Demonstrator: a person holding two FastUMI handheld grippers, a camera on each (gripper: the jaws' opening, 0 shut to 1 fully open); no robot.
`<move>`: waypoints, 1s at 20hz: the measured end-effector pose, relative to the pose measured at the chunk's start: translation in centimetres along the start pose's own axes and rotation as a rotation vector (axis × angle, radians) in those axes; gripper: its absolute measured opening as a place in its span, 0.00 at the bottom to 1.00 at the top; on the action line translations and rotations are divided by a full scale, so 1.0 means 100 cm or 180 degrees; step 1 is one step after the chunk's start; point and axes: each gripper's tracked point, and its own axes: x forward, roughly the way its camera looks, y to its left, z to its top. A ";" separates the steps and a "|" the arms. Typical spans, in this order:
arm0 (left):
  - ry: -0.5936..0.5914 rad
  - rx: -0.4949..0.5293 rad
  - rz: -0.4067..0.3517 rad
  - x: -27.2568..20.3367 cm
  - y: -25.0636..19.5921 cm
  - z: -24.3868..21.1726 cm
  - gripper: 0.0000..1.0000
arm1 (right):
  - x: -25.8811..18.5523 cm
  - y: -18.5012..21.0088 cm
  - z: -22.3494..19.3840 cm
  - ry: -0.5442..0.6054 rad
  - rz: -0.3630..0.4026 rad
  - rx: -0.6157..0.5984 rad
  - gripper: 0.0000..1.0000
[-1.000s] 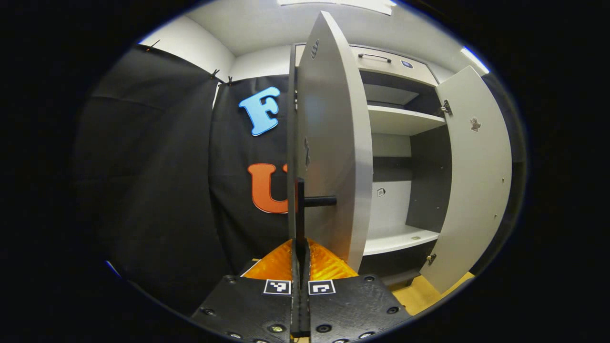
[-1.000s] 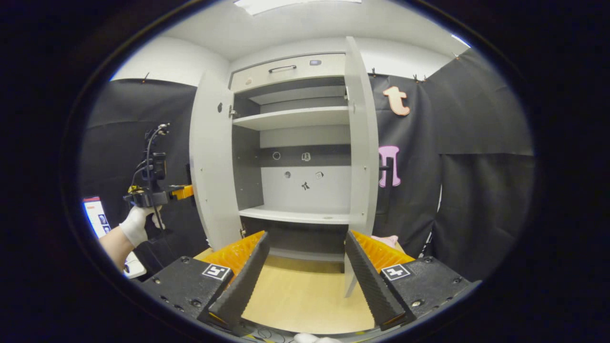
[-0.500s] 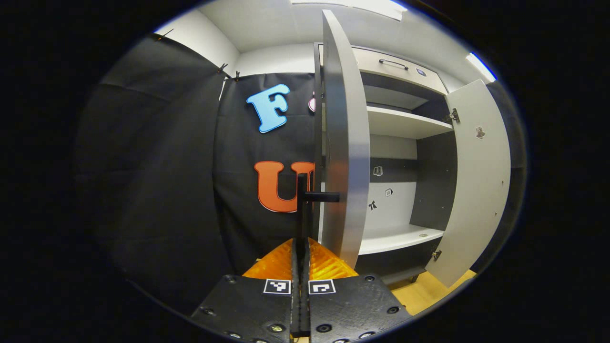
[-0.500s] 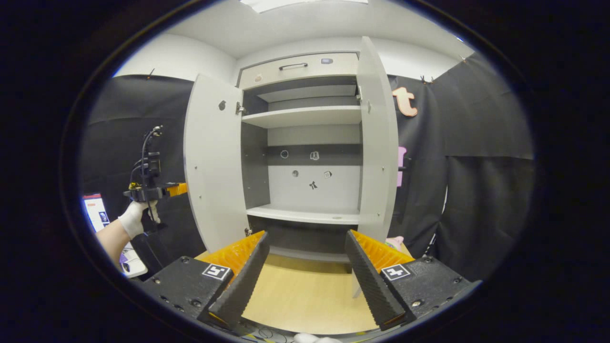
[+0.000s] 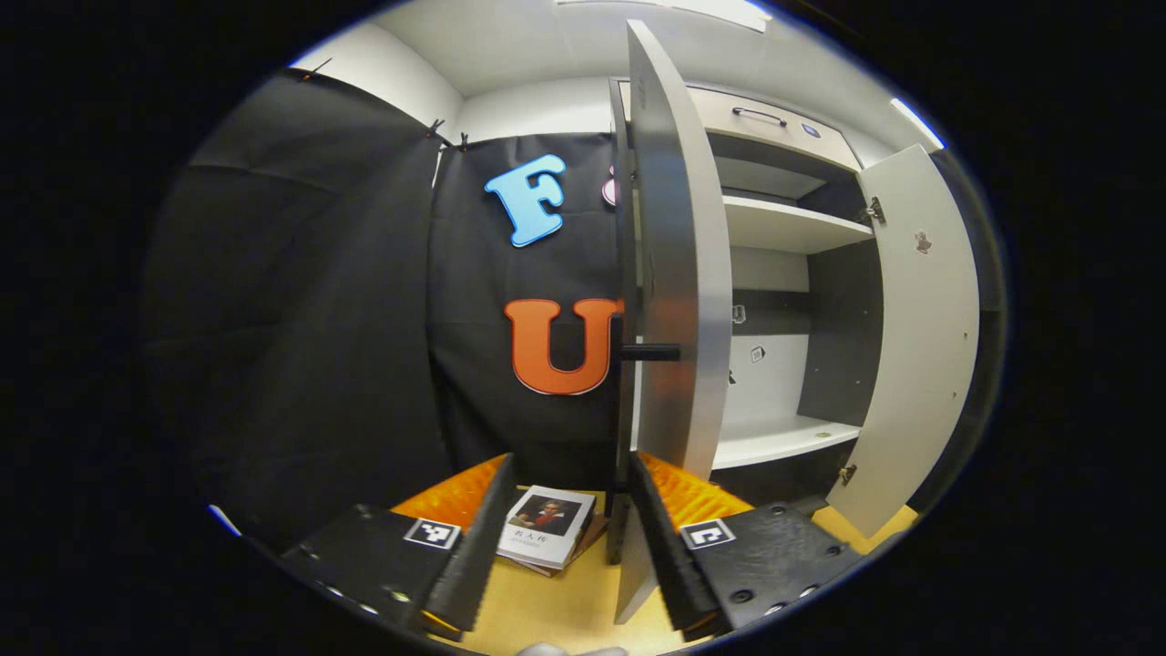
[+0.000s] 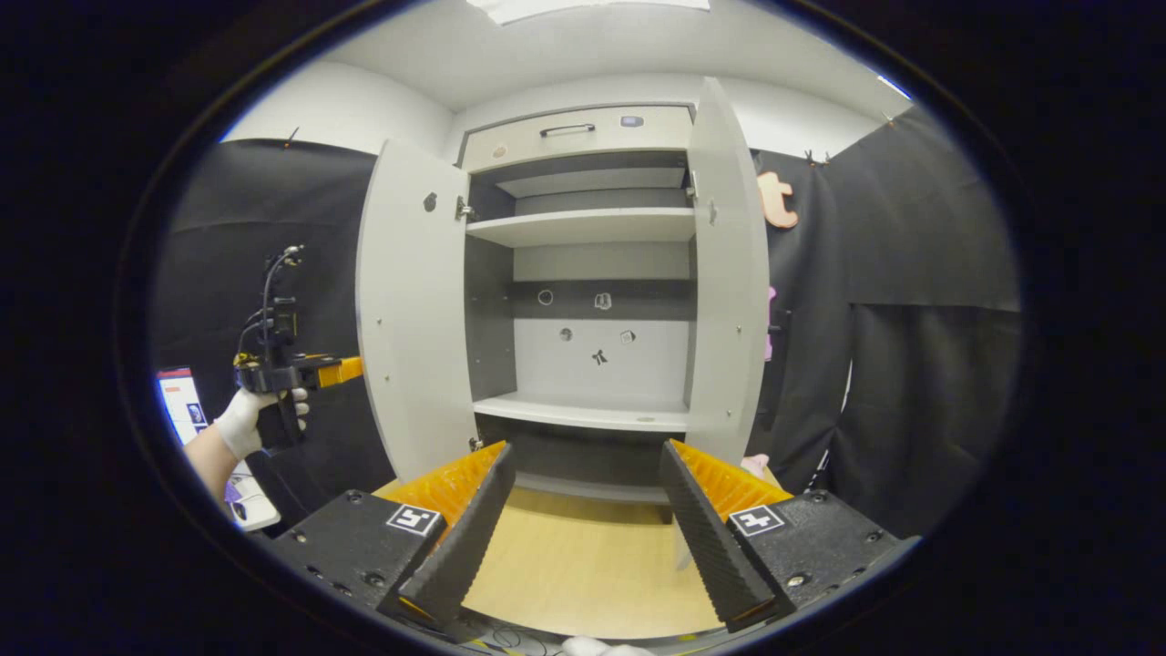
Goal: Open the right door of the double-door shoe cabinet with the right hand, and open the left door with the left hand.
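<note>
Left gripper view: looks along the edge of the left door (image 5: 674, 273), swung wide and seen nearly edge-on, with its dark bar handle (image 5: 649, 353) sticking out from the face. Left gripper (image 5: 569, 533) spread apart, holding nothing, handle well above and beyond the fingertips. Between the fingers, a small book (image 5: 547, 527) lying on the wooden floor (image 5: 556, 606) (seen from this side, hidden from the other camera). Beyond the door, cabinet shelves (image 5: 783, 228) and the right door (image 5: 920, 337) standing open.

Right gripper view: faces the shoe cabinet (image 6: 583, 273) head-on, both doors open, left door (image 6: 410, 310) and right door (image 6: 729, 273) flanking bare shelves, a drawer with a handle (image 6: 569, 129) on top. Small stickers dotted on the back panel (image 6: 592, 351). Right gripper (image 6: 583, 538) spread wide over the floor, touching nothing. At far left, a gloved hand (image 6: 248, 421) holding the left gripper (image 6: 342, 369) beside the left door's outer face; cannot tell from here whether its tip touches the door.

Against a second ago: left gripper was pinched on the handle, now released and drawn back, fingers apart. Right gripper unchanged in spread; right door a little wider.
</note>
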 end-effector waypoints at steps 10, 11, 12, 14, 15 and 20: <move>0.0225 0.0032 0.0139 -0.066 -0.002 -0.060 0.98 | -0.004 0.000 -0.012 0.0072 -0.0042 -0.0023 0.99; 0.0223 0.0018 0.0152 -0.072 -0.007 -0.061 0.98 | -0.006 -0.001 -0.012 0.0067 -0.0044 -0.0017 1.00; 0.0210 -0.0006 0.0147 -0.080 -0.014 -0.059 0.98 | -0.008 -0.003 -0.009 0.0050 -0.0039 -0.0009 1.00; 0.0128 -0.0001 0.0105 -0.095 -0.034 -0.044 0.97 | -0.012 -0.007 -0.005 0.0014 -0.0049 0.0004 1.00; 0.0113 0.0050 0.0103 -0.103 -0.041 -0.038 0.97 | -0.014 -0.008 -0.001 -0.0009 -0.0052 0.0009 1.00; -0.0027 0.0083 -0.0078 -0.135 -0.087 0.012 0.97 | -0.030 -0.022 0.028 -0.0232 -0.0141 0.0015 0.99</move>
